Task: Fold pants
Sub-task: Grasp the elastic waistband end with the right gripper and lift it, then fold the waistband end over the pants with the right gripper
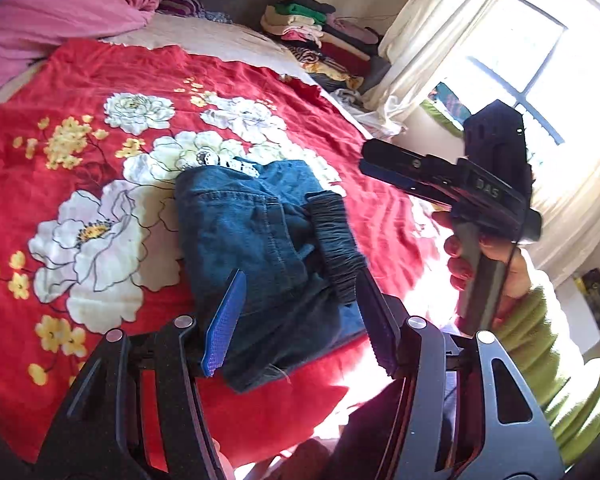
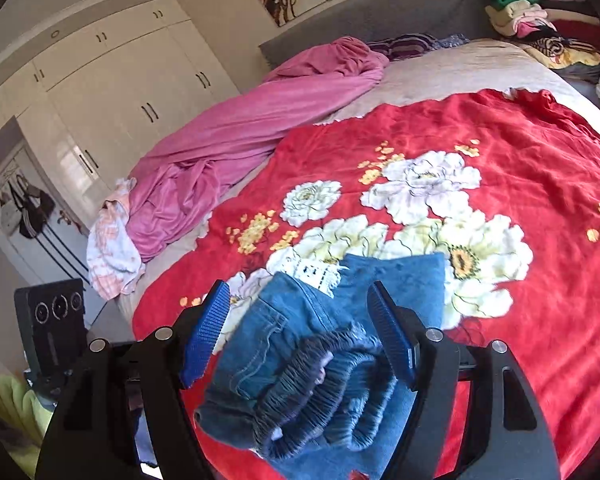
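The blue denim pants (image 1: 256, 248) lie folded into a small bundle on the red floral bedspread (image 1: 60, 208), elastic waistband (image 1: 336, 240) on the near right side. My left gripper (image 1: 300, 320) is open, hovering above the bundle's near edge, holding nothing. The right gripper (image 1: 376, 160) shows in the left wrist view, held up in a hand to the right of the pants, its jaws near together. In the right wrist view the pants (image 2: 300, 344) sit between the open fingers of my right gripper (image 2: 300, 336), with the gathered waistband (image 2: 320, 392) nearest. A white lace piece (image 2: 312, 272) pokes out at the far end.
A pink blanket (image 2: 240, 136) lies bunched along the bed's far left side. A stack of folded clothes (image 1: 320, 36) sits at the bed's far corner. White wardrobes (image 2: 112, 92) stand beyond the bed. A curtained window (image 1: 520, 60) is at the right.
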Available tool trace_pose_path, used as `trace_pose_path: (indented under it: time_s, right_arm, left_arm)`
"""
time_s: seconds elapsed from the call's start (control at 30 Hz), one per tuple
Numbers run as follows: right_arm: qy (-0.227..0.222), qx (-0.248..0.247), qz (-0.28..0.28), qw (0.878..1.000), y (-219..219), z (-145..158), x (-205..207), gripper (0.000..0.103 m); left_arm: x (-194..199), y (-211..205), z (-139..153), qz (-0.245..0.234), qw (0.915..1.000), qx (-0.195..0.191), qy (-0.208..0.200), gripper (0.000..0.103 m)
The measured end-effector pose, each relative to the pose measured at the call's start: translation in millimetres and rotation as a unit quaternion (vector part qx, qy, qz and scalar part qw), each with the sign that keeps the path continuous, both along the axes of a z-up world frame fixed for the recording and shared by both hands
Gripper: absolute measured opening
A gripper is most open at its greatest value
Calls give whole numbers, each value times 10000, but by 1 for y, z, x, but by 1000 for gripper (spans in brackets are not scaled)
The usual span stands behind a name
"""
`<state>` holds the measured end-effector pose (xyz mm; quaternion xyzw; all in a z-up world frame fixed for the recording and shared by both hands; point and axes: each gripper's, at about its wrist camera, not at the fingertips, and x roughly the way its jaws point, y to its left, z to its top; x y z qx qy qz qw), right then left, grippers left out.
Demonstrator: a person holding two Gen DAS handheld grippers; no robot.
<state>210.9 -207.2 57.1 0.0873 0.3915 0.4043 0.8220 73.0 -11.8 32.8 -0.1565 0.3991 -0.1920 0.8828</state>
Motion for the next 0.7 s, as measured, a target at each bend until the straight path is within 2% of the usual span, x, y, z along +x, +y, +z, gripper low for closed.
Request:
trace_pose_path:
  time_s: [0.1, 0.23, 0.3, 0.4, 0.6, 0.7]
  right_arm:
    - [-4, -372, 70, 9993, 14, -11, -6, 71]
    - [64, -1517, 112, 9883, 32, -44, -17, 71]
    - [230, -1840, 114, 9826, 33, -67, -21, 70]
    - [305, -1649, 5, 9858, 24, -81, -24, 69]
    - [-105, -940, -249, 9952, -4, -46, -47, 70]
    - [-293, -791, -356, 9958, -19, -33, -67, 72]
  left_arm:
    - [12, -16, -12, -167, 9997, 116, 100, 48]
    - [10, -41, -38, -470, 9972, 465, 354, 48]
    - [6, -47, -54, -478, 9953, 652, 524, 48]
    - [4, -47, -62, -506, 9951, 629, 574, 48]
    - [-2, -26, -36, -409, 9975, 400, 409, 49]
    - [-3, -3, -22, -75, 9983, 485, 320, 59]
